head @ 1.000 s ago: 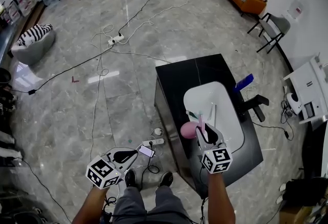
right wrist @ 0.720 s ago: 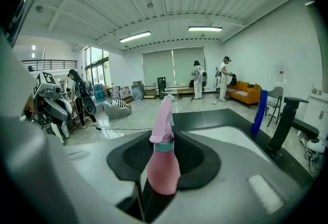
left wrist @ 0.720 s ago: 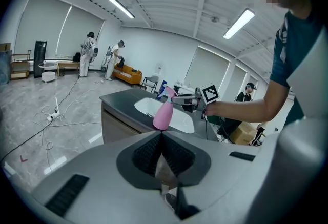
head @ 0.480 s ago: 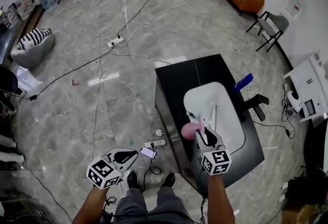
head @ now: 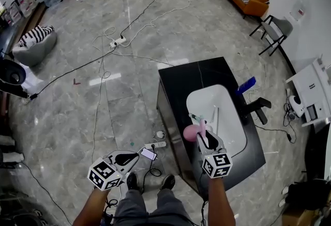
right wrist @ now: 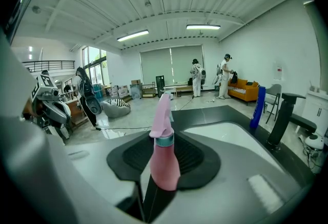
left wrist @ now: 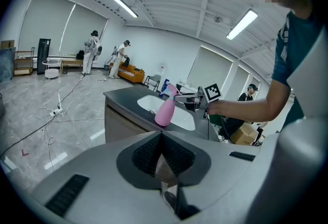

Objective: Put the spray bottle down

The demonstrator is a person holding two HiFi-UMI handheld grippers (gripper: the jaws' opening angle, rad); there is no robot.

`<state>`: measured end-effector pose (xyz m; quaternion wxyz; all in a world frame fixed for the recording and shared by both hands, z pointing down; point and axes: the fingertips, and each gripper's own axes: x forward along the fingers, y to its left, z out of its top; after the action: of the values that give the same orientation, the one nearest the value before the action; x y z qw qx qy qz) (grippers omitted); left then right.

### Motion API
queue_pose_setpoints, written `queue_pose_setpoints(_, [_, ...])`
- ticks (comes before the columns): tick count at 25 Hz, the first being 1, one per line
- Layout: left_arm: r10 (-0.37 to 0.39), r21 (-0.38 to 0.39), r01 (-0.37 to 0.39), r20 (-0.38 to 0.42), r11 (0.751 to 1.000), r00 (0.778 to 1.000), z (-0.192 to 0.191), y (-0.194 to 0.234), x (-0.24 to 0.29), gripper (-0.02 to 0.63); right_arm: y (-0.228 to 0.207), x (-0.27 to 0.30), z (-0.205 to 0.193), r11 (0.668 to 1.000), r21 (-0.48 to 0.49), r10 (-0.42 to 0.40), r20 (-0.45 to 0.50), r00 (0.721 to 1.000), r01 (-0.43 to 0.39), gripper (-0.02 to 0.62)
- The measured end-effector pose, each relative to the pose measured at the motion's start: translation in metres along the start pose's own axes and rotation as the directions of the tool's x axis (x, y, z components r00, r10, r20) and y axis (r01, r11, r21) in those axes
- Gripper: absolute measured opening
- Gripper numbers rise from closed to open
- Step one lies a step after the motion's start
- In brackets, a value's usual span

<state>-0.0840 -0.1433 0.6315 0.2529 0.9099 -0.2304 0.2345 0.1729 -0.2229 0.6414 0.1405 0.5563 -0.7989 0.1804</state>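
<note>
The pink spray bottle [right wrist: 165,164] (teal collar, pale nozzle) is upright, pinched at its body between the right gripper's [head: 202,132] jaws, by the sink's [head: 220,103] near-left rim. The left gripper's [left wrist: 163,155] jaws are pressed together, empty.

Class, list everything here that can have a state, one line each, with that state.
spray bottle: upright, at the edge of the counter, held.
right tongs: shut on the spray bottle.
left tongs: shut, empty.
blue bottle: standing upright beside the sink.
</note>
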Motion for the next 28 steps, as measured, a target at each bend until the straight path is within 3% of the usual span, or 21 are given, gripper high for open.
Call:
queue_pose_setpoints(12, [-0.036, -0.047, 0.034, -0.046, 0.998, 0.998, -0.027, -0.016, 0.009, 0.006, -0.003, -0.019, -0.020, 0.999, 0.045, -0.025, -0.053, 0.998, 0.027, 0.129])
queue_pose_setpoints(21, [-0.053, -0.058, 0.050, -0.037, 0.997, 0.998, -0.033, -0.024, 0.008, 0.006, -0.007, -0.041, -0.021, 0.994, 0.084, -0.069, -0.034, 0.997, 0.072, 0.123])
queue_pose_setpoints(28, [-0.052, -0.079, 0.046, -0.065, 0.996, 0.997, -0.062, -0.034, 0.007, 0.006, 0.001, -0.056, -0.032, 0.988, 0.136, -0.068, -0.037, 0.997, 0.072, 0.114])
